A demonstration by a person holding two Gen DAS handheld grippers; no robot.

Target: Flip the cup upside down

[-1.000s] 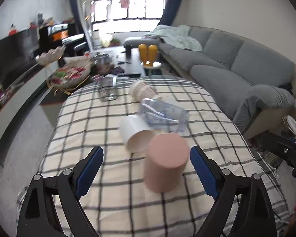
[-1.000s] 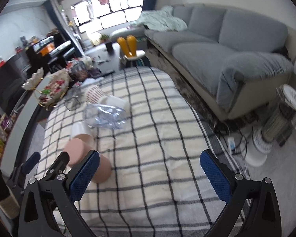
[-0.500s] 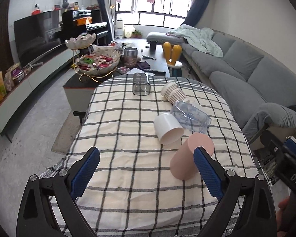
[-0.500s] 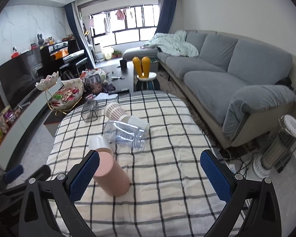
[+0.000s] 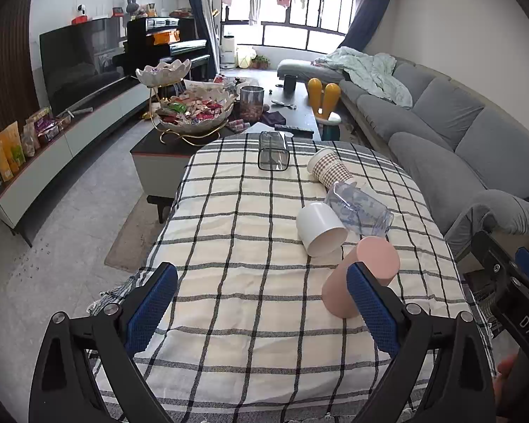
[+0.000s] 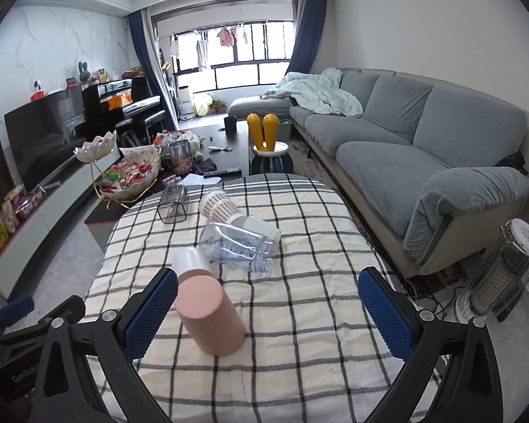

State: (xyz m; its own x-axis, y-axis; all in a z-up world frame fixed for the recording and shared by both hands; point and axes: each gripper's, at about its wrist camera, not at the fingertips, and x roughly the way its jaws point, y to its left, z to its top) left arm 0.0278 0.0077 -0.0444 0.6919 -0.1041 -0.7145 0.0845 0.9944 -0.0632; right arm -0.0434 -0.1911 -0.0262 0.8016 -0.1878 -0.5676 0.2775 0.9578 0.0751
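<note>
A pink cup (image 5: 361, 275) stands upside down on the checked tablecloth (image 5: 247, 232), mouth on the cloth; it also shows in the right wrist view (image 6: 210, 315). My left gripper (image 5: 261, 306) is open and empty, pulled back from the table, with the pink cup beside its right finger. My right gripper (image 6: 268, 312) is open and empty, with the pink cup just inside its left finger (image 6: 151, 312), not touching. A white cup (image 5: 319, 229) lies on its side behind the pink one.
A clear plastic jar (image 6: 238, 245), a patterned paper cup (image 6: 218, 208) and a clear square glass (image 6: 172, 204) lie on the cloth further back. A grey sofa (image 6: 405, 148) is at the right, a snack stand (image 5: 190, 112) and a low table beyond, a heater (image 6: 504, 275) on the floor.
Both grippers have drawn back and up from the table. The pink cup, between the left fingers a second ago, now stands free at the right.
</note>
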